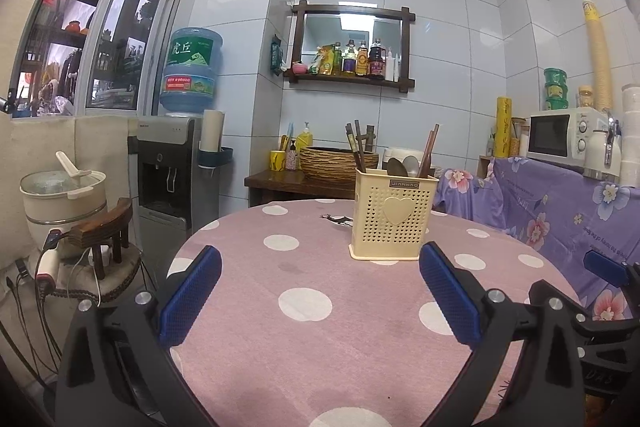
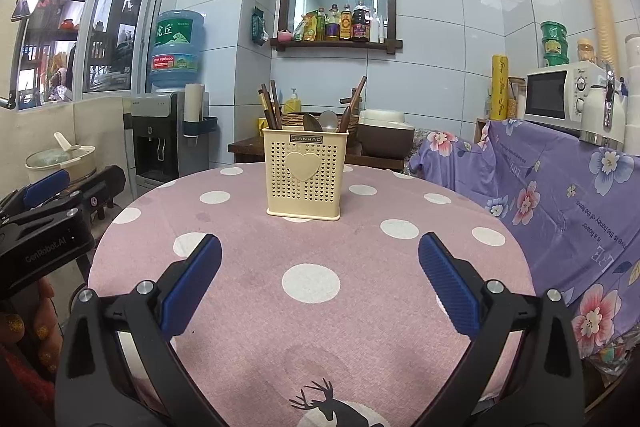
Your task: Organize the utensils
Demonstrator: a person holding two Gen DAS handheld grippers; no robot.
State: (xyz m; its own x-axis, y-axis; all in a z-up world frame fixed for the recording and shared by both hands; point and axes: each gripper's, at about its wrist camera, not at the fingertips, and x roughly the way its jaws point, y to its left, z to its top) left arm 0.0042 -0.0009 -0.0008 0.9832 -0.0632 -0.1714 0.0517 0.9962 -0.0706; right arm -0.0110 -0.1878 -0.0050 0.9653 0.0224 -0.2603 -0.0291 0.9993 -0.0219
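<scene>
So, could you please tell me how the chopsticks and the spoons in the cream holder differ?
The chopsticks are dark brown and thin; the spoons are grey metal with broad bowls. The chopsticks rise well above the holder rim and lean outward; the spoons barely clear it. The chopsticks sit at both sides; the spoons sit toward the middle. Both stand inside the holder.

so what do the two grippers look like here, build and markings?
Both are alike: black plastic bodies with silver screw heads and two fingers faced with blue ribbed pads. Left gripper, pad; right gripper, pad. Seen from the right wrist view, the left one's body carries grey "GenRobot.AI" lettering. The hand under it has glittery gold nails and a red sleeve. No cables visible.
</scene>
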